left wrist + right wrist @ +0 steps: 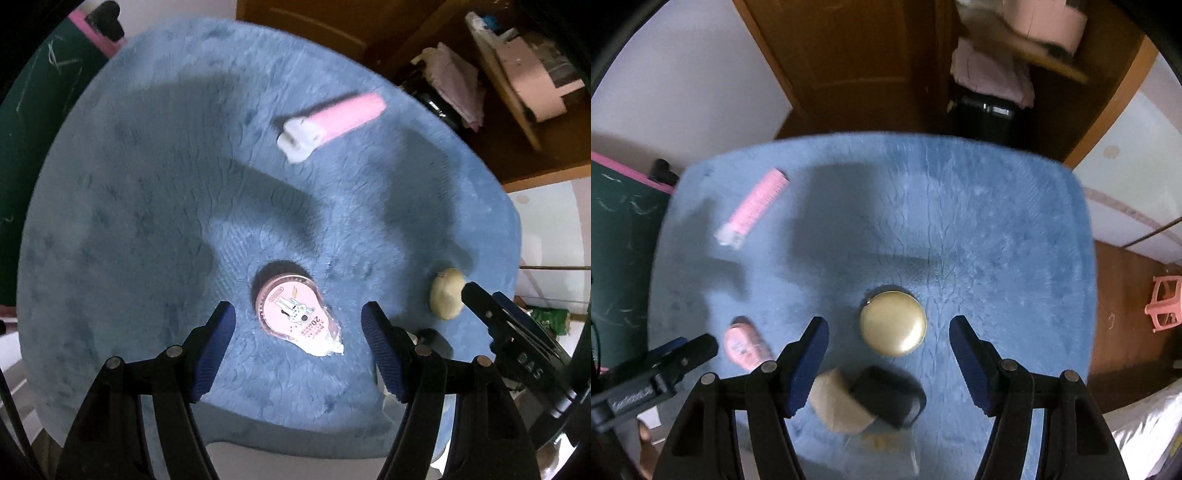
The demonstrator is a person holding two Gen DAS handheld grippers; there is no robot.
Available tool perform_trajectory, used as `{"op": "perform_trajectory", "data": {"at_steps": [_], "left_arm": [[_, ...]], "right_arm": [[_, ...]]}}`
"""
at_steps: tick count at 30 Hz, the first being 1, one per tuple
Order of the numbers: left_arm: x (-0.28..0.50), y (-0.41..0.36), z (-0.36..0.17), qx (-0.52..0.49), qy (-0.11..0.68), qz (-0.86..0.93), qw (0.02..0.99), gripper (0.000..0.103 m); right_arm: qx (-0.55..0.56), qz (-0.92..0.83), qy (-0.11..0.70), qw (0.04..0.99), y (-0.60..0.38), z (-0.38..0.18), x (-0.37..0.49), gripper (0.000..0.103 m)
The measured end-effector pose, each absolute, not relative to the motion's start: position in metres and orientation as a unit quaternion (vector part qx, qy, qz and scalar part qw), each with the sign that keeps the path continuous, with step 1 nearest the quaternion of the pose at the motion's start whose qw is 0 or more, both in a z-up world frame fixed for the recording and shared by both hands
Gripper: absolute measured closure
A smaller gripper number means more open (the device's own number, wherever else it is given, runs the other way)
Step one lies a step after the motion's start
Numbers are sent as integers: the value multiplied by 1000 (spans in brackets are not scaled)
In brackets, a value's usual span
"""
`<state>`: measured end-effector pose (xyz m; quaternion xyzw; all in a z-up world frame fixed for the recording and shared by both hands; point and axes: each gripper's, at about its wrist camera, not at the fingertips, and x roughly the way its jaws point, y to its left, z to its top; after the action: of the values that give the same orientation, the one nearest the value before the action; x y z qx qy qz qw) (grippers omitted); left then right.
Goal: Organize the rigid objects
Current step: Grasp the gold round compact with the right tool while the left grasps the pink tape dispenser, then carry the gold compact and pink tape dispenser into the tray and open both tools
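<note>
Two grippers, left (297, 321) and right (888, 334), jaws apart and empty, above tape (297, 314) and tin (893, 323); bare mat (997, 229) beyond.

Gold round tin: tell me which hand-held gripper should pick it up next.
Right. The right hand-held gripper hangs open straight over the gold round tin, which sits between its fingertips. The left hand-held gripper is lined up on the pink correction tape instead.

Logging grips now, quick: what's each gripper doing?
Left gripper: open, holding nothing, above pink tape dispenser.
Right gripper: open, holding nothing, above gold round tin.
</note>
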<state>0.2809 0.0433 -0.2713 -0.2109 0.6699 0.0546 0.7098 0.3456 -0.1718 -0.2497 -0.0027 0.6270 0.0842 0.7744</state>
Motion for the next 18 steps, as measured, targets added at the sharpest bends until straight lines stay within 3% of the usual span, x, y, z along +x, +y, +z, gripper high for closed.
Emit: {"op": "perform_trajectory", "data": {"at_steps": [9,12,18], "left_arm": [[281,33,-293,-225,677,76,696,29],[281,34,-299,-231,679,87,692,29],[275,37,-307,-243,682,110,682,30]], "right_arm": [[-17,82,658,748,-166,-300,360,35],[-27,81,664,743,-163,-307,361,45],[-45,83,664,742,-159,-313,356,47]]}}
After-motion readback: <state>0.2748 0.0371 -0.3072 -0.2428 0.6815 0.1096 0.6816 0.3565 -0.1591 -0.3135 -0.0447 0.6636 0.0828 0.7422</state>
